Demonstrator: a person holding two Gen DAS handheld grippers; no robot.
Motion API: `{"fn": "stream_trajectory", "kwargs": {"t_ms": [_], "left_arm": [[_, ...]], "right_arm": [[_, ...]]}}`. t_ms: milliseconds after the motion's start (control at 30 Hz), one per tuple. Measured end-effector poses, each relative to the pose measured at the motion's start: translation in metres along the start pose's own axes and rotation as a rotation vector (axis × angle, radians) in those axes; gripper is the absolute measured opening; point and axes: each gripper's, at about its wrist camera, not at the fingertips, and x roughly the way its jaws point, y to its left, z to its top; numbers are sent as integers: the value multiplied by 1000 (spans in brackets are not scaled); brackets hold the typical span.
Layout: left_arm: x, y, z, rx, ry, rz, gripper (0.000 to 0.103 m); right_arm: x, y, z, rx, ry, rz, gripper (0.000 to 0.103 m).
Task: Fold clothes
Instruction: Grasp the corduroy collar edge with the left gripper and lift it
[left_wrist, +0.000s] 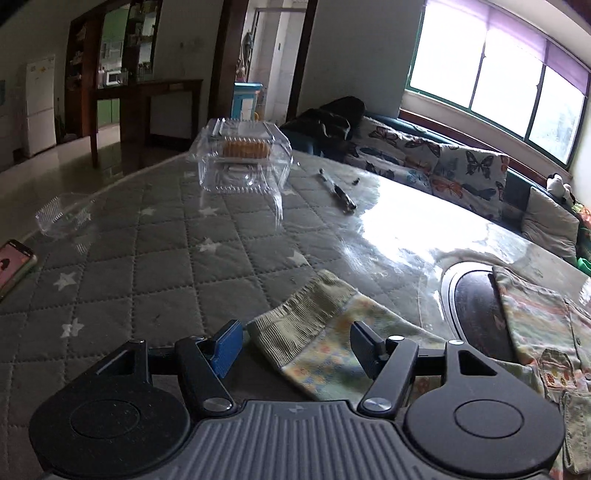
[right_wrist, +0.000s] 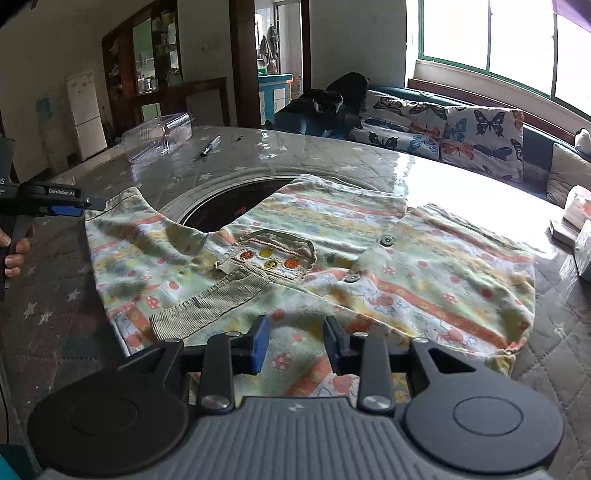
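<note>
In the left wrist view, the left gripper (left_wrist: 295, 347) is held wide, its fingers straddling the ribbed cuff (left_wrist: 308, 314) of the garment (left_wrist: 535, 325) lying on the quilted surface (left_wrist: 166, 258). In the right wrist view, the right gripper (right_wrist: 295, 343) is spread wide over the near hem of the garment (right_wrist: 332, 251), which is laid flat near the surface's (right_wrist: 55, 314) near edge.

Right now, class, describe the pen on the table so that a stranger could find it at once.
Start at the quilted, star-printed table and look to its far side, towards the butterfly-print sofa. Right of the clear plastic box holding biscuits lies the pen, the only thin, dark stick there, with a small loose dark piece beside it.
</note>
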Motion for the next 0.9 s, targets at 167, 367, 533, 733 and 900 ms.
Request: {"fn": "stream_trajectory", "kwargs": {"t_ms": [167,367,533,733,900], "left_arm": [[6,1,-2,-45,23,3,21],[-14,-7,5,-105,-6,-100,4],[-49,-43,20,-81,-58,-282,3],[-77,-104,24,45,-81,-460,3],[-69,-113,17,88,-79,-398,5]], "right_arm": [[-6,-1,-3,15,-13,-6,32],[-16,-6,-8,42,-30,-19,32],[-28,-17,-12,85,-54,-41,32],[-42,-28,-18,124,-77,-61,32],[-49,-34,-20,143,-90,-69,32]]}}
